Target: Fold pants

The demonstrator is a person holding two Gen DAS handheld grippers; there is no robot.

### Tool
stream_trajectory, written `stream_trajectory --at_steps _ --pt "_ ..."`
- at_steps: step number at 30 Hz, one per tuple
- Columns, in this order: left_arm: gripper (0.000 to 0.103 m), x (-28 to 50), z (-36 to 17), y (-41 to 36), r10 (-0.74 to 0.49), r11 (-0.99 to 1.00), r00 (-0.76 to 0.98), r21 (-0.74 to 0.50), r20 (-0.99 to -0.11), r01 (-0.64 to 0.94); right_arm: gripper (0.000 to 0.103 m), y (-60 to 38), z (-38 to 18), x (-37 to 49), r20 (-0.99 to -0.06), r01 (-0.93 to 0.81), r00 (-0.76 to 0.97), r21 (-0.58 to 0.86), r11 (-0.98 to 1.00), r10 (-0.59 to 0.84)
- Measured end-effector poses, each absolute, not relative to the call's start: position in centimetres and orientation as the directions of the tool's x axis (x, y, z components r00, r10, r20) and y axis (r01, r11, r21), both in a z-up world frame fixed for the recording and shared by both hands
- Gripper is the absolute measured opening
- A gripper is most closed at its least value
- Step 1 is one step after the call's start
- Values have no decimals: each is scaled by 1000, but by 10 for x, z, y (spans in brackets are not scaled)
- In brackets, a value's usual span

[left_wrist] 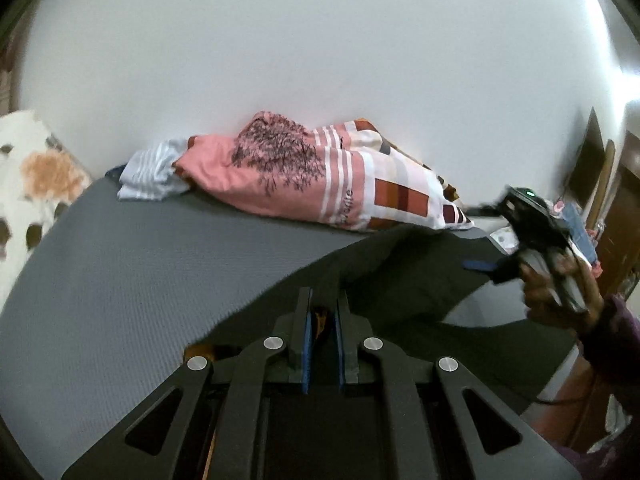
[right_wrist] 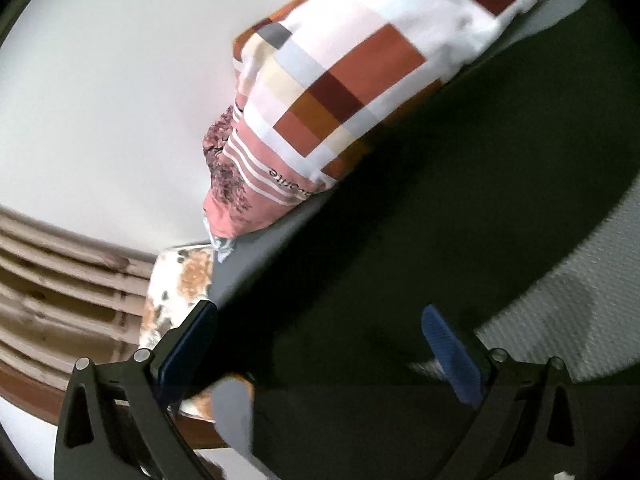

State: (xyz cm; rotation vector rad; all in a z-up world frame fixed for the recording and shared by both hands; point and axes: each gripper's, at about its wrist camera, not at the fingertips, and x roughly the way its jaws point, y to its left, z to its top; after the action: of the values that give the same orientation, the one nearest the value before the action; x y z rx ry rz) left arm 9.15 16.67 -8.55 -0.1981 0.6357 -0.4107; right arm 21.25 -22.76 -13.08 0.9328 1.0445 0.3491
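The dark pants (left_wrist: 400,276) lie across the grey mat (left_wrist: 140,280) on the bed. My left gripper (left_wrist: 323,300) is shut on the pants' near edge, with a bit of orange label between the blue pads. My right gripper (left_wrist: 494,270) shows at the right of the left wrist view, held in a hand at the pants' far end. In the right wrist view my right gripper (right_wrist: 320,312) is open, its blue pads wide apart over the pants (right_wrist: 440,220), which look blurred.
A pink and patchwork pillow (left_wrist: 328,176) and a striped cloth (left_wrist: 152,172) lie against the white wall. A spotted cushion (left_wrist: 28,184) sits at the left. Cluttered furniture (left_wrist: 600,184) stands at the right. A white textured sheet (right_wrist: 580,312) shows beside the pants.
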Motion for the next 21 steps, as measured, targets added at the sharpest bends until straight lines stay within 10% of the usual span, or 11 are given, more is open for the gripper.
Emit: stream_trajectory --at_steps 5,9,21 --pt "10 76 -94 161 -449 890 701 -343 -554 299 95 -228 -152 251 -596 228 466 795 563 654" --pt "10 75 -100 163 -447 890 692 -362 -567 279 10 -228 -175 267 -647 281 401 760 586 648" --pt "12 49 -118 199 -375 924 648 -327 -663 200 7 -214 -142 107 -616 134 473 757 639 630"
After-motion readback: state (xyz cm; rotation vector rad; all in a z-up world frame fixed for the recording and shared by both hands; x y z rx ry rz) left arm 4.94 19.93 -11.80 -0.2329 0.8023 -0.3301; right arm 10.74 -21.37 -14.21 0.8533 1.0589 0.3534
